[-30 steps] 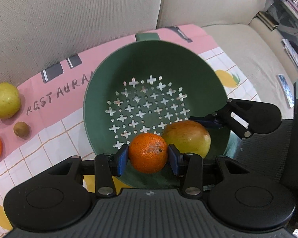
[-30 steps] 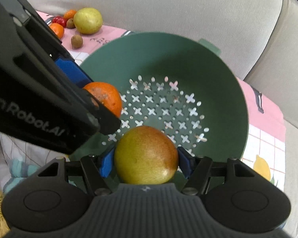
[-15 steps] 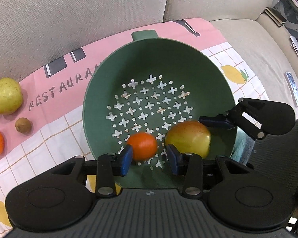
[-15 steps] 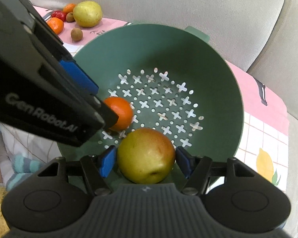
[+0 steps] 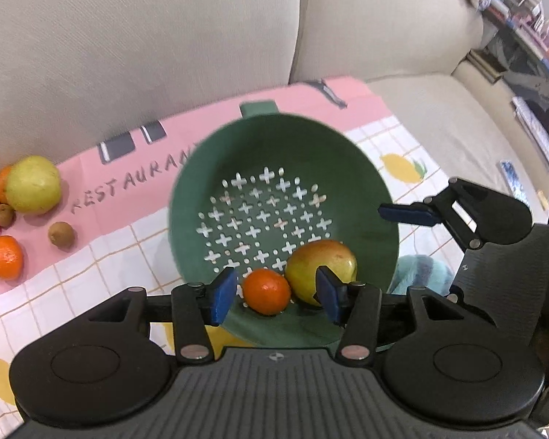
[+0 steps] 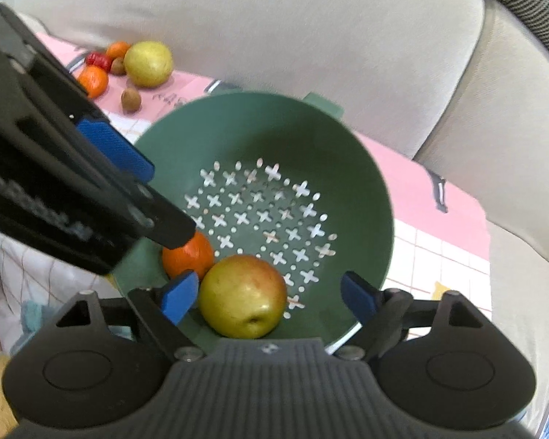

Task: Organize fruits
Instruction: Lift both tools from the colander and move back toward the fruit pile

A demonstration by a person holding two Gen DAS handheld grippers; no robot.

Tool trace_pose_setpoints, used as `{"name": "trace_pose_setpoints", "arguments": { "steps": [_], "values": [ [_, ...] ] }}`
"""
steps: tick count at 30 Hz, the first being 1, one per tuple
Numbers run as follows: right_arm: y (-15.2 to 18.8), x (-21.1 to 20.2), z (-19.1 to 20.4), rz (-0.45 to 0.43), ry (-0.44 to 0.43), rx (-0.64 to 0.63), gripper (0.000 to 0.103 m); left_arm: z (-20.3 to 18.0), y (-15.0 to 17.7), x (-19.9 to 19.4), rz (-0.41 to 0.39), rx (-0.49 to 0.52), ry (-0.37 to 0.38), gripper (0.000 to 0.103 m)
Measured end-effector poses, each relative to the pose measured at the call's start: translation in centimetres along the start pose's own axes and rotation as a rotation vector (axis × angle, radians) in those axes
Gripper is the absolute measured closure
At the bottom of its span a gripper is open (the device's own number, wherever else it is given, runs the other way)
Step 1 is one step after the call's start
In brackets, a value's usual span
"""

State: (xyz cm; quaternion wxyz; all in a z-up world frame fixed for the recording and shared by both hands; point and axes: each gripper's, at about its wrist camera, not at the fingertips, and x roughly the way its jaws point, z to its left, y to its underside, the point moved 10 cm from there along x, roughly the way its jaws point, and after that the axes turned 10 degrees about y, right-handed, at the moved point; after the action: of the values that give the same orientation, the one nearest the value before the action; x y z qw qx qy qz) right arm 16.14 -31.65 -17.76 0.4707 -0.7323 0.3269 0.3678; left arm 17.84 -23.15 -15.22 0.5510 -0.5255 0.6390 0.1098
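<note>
Left gripper [image 5: 276,294] standing apart, jaws just been opening, pads clear of the tangerine [image 5: 266,291] lying loose between them on the green colander [image 5: 380,197] floor. Right gripper [image 6: 271,296] also spreading wide, having just been opening; apple [image 6: 243,295] sitting free between its pads, touching the tangerine. Colander resting on a pink printed cloth [image 5: 102,197] over a beige sofa [image 5: 146,47]. Remaining fruits [image 5: 33,184] clustering well apart at the cloth's far left.

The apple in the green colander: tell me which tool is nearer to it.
Right. The right tool hangs open directly over the apple; the left tool is open over the orange beside it.
</note>
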Motion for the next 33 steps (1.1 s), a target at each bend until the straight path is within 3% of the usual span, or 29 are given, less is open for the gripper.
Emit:
{"name": "trace_pose_setpoints", "arguments": {
  "steps": [9, 14, 24, 33],
  "values": [
    [-1.2, -2.8, 1.4, -0.079, -0.011, 0.127, 0.016, 2.2, 0.2, -5.5, -0.130, 0.015, -0.084, 0.044],
    [-2.6, -4.2, 3.3, -0.127, -0.067, 0.197, 0.010, 4.5, 0.6, -8.9, -0.187, 0.018, -0.152, 0.044],
    [-5.4, -4.9, 9.0, -0.135, -0.165, 0.159, 0.009, 9.6, 0.8, -17.1, -0.292, 0.027, -0.319, 0.044],
    [-9.6, -4.6, 12.1, -0.213, -0.182, 0.146, 0.007, 15.3, 2.5, -21.1, -0.305, -0.038, -0.379, 0.044]
  ]
}}
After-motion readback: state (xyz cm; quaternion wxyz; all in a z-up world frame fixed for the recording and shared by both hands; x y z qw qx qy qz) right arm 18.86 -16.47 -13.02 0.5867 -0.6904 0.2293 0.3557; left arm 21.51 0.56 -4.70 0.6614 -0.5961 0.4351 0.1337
